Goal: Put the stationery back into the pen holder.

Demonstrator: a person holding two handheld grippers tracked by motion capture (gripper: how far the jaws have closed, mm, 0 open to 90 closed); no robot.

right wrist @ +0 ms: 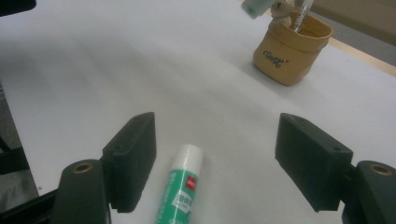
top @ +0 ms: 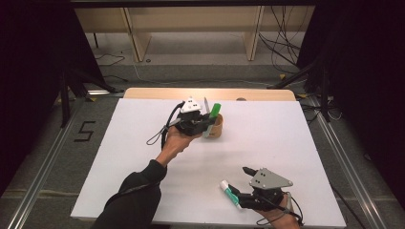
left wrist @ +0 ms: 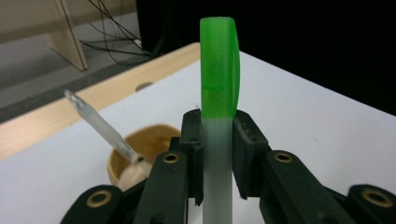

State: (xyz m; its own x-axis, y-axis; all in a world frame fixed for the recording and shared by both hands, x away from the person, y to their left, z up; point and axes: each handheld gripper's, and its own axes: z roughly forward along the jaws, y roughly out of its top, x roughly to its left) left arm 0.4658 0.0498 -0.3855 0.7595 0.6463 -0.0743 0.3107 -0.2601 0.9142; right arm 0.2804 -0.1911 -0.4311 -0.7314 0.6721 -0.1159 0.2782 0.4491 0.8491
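Right gripper view first: the right gripper [right wrist: 219, 154] hovers with jaws wide, one glue stick [right wrist: 180, 189] lying on the white counter [right wrist: 93, 70] between them, nearer the left jaw, its long axis running away from the camera. Farther off, the left gripper [top: 203, 120] clamps one green-capped pen [left wrist: 218, 93] upright beside the single tan cup [top: 216, 126], which already holds one clear pen [left wrist: 100, 126].

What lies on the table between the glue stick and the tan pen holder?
Nothing: in the right gripper view the white table is bare from the glue stick up to the tan pen holder.
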